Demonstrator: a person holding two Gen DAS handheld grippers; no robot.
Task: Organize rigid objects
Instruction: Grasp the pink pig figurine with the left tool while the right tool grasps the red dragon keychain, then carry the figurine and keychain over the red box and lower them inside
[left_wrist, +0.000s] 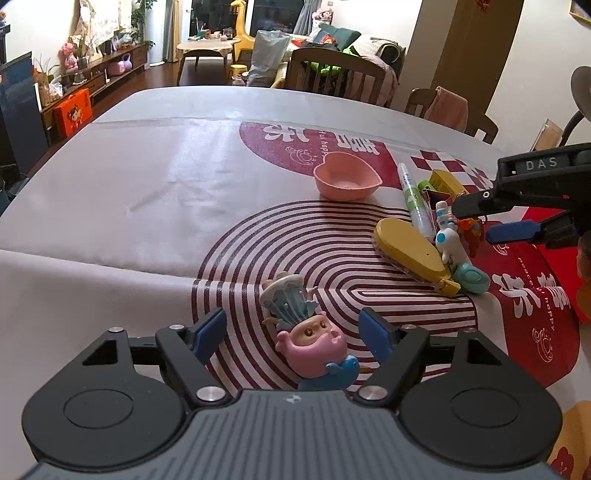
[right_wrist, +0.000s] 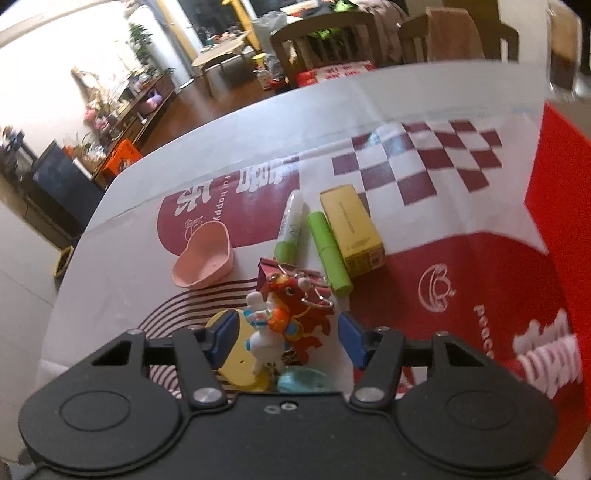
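Observation:
My left gripper (left_wrist: 293, 334) is open with a pink and blue toy figure (left_wrist: 308, 332) lying on the table between its blue pads. My right gripper (right_wrist: 286, 334) is open around a white figurine (right_wrist: 264, 341) and a red dragon charm (right_wrist: 301, 317) in the pile; it also shows in the left wrist view (left_wrist: 476, 221). A pink heart bowl (left_wrist: 347, 175) (right_wrist: 205, 260) stands empty on the cloth. The pile holds a yellow brush (left_wrist: 410, 251), a green-white marker (right_wrist: 290, 229), a green tube (right_wrist: 328, 254), a yellow box (right_wrist: 351, 225) and a teal piece (left_wrist: 471, 277).
The printed tablecloth (left_wrist: 147, 184) covers a large table. A red bag (right_wrist: 561, 206) lies at the right. Wooden chairs (left_wrist: 332, 74) stand at the far edge. The left half of the cloth is bare.

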